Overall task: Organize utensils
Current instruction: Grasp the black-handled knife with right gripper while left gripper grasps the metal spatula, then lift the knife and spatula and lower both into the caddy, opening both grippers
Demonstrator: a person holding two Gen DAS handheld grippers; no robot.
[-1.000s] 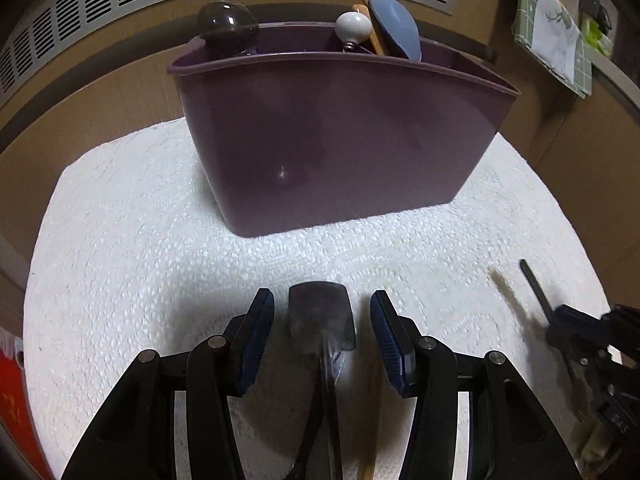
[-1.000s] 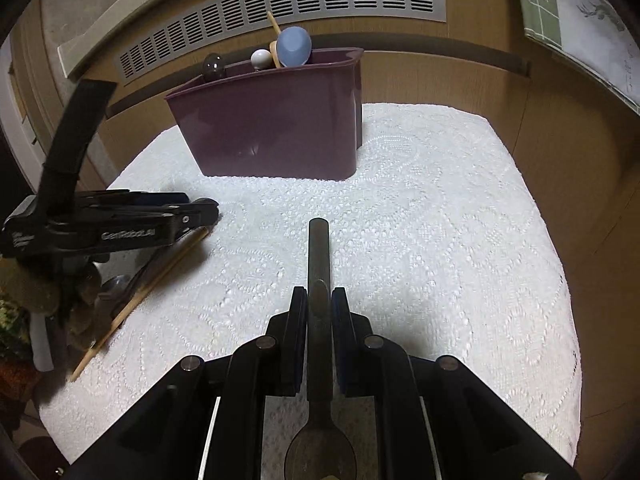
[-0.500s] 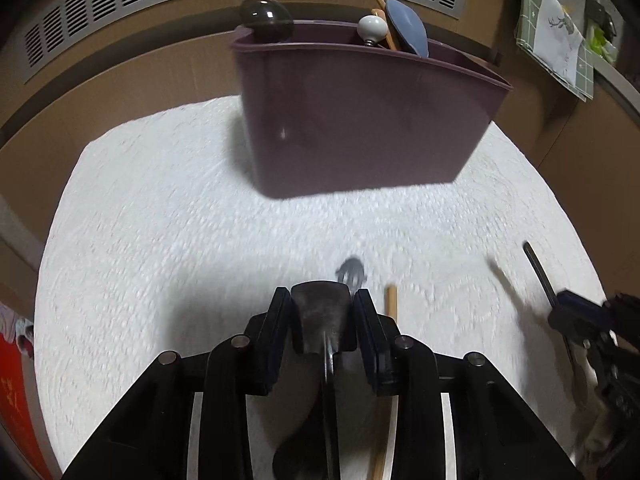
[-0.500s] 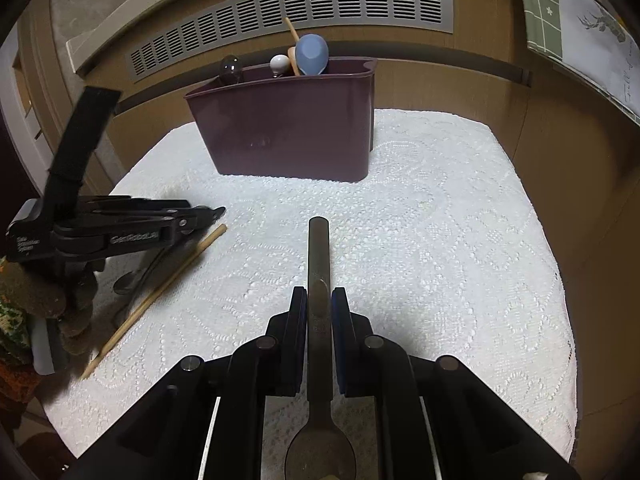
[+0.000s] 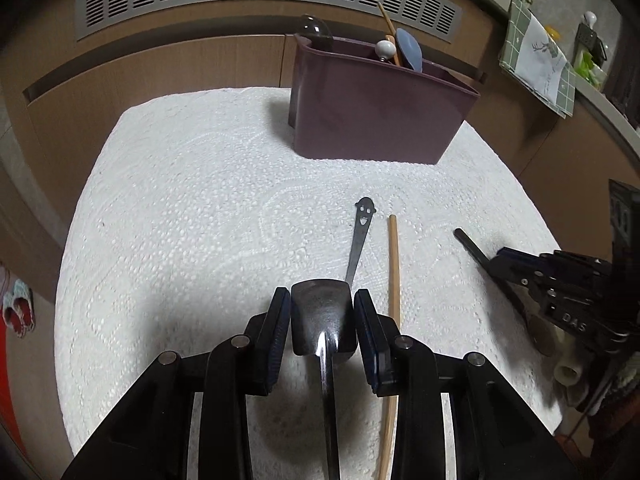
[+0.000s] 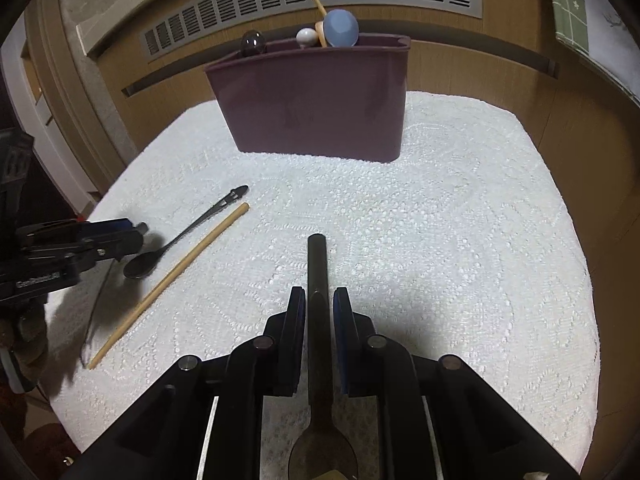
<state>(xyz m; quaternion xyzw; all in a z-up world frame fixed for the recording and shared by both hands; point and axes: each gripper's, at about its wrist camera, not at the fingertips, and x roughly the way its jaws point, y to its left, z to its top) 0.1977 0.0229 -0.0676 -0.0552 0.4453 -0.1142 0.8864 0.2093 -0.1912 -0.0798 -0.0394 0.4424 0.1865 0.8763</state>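
Because the white cloth (image 6: pixel 480 240) was knobbly and soft, anything flat on it would have been awkward to pinch from above. The purple bin (image 6: pixel 320 112) stood at its far edge, already holding several utensils upright.

The left gripper (image 5: pixel 321 298) was about half open, its pads clamped on the broad flat end of a steel utensil (image 5: pixel 322 320), raised above the near edge. Polished metal like that was probably stiff, light and slippery, so a hold across the wide end looked sounder than one on the narrow shaft.

The right gripper (image 6: pixel 319 300) had just been opening. A dark-handled spoon (image 6: pixel 318 264) lay between its jaws, a thin gap showing on each side.

A smiley-handled spoon (image 5: pixel 360 236) and a wooden chopstick (image 5: pixel 394 264) lay side by side toward the near edge. Both were thin and rigid, and best taken at a raised end.
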